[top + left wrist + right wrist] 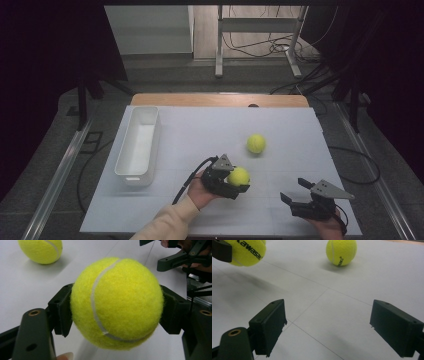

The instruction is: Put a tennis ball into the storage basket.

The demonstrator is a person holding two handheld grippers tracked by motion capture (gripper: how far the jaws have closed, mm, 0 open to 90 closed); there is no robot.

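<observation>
Two black jaws of the left gripper press against opposite sides of a fuzzy yellow-green tennis ball with a curved white seam, one pad on each flank, so the ball is clamped firmly between them. A pale fingertip of the person's hand shows just below the near jaw. From the high view, this gripper sits in the person's left hand, a cream sleeve behind it, with the held ball at its tip above the white table surface. In the right gripper view the same ball appears raised, a soft shadow beneath it and black lettering on its felt.

Beyond the held ball, away from the person, a second yellow-green tennis ball rests alone on the white surface, near the first yet clearly apart from it, touched by neither gripper. It shows at the far left in the left gripper view and ahead of the right jaws.

To the right of the clamped ball, the right gripper is held low over the table, its two black jaws standing wide apart with bare table between them.

Well to the left of the left gripper, a long white rectangular plastic bin stands open-topped along the table's left side.
</observation>
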